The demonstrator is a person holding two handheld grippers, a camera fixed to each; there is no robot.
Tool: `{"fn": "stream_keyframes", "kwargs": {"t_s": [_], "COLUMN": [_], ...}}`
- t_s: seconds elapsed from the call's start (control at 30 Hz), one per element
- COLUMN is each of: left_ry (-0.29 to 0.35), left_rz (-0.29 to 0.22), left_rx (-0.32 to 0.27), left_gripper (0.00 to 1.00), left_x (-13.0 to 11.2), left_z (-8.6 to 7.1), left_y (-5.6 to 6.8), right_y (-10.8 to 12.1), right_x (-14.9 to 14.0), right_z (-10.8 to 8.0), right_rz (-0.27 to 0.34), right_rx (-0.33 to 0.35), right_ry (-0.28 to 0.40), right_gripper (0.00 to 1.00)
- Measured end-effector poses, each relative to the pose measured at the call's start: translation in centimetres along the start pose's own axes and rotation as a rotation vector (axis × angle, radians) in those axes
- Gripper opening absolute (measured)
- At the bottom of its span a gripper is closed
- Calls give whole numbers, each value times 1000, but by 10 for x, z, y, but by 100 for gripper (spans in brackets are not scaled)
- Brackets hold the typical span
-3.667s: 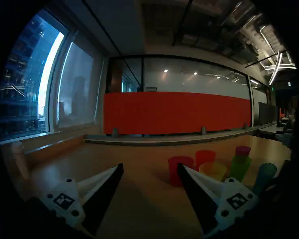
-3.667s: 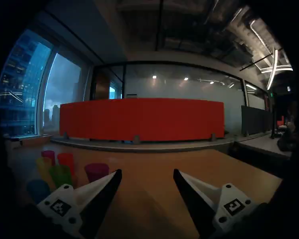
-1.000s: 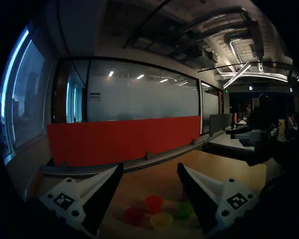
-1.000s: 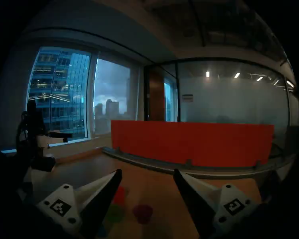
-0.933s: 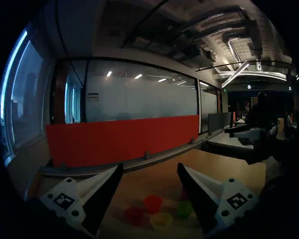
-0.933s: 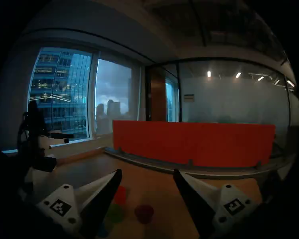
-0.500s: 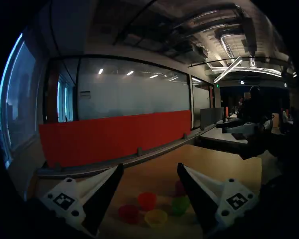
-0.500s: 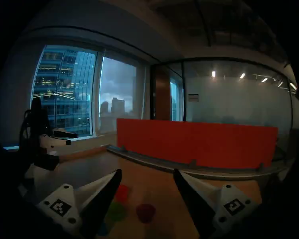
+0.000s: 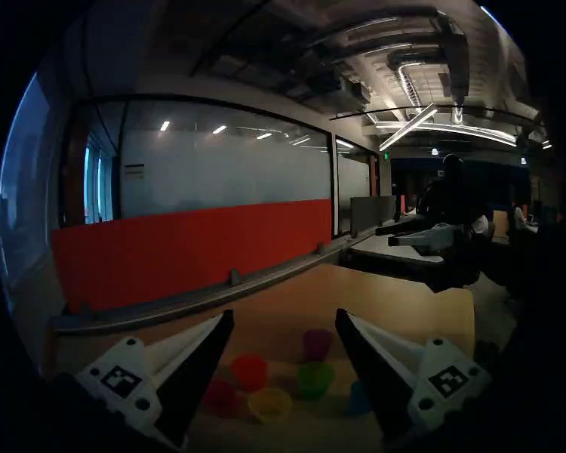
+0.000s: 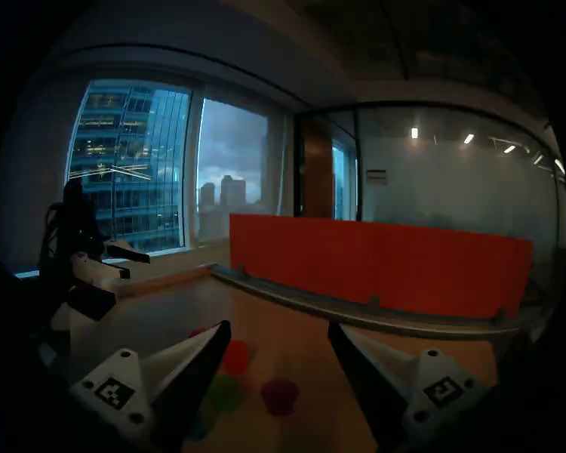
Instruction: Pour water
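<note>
Cups (image 9: 315,377) crowding the near tabletop (image 9: 389,291), bare wood open beyond, red partition (image 9: 192,249) closing the far edge
</note>
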State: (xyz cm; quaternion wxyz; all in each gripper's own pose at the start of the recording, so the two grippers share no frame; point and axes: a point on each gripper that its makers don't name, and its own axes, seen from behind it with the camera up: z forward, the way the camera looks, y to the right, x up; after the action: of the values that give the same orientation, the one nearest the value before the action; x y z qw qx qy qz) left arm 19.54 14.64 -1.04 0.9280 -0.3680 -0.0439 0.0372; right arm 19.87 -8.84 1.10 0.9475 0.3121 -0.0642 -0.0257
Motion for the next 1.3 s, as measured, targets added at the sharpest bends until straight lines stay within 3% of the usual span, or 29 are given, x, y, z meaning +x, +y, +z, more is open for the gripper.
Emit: {"fn": "stream_keyframes", "kwargs": {"t_s": [0.4, 0.8, 1.3], "left_ry": [-32, -46, -55], "left_rz": [28, 53, 39], "left_rx": [-83, -200, -266], "left_gripper": [100, 100, 100], "left_x": [-15, -28, -36], "left_z": [5, 10, 20], "left_y": [20, 50, 57], "right_y": [-5, -7, -9], "right_x": [-8, -13, -27], "right_z": [1, 6, 14], "right_rz": [-18, -10, -69], "right_rx": [33, 88, 151], "right_ry": [-30, -54, -99], "right_gripper": [100, 100, 100]}}
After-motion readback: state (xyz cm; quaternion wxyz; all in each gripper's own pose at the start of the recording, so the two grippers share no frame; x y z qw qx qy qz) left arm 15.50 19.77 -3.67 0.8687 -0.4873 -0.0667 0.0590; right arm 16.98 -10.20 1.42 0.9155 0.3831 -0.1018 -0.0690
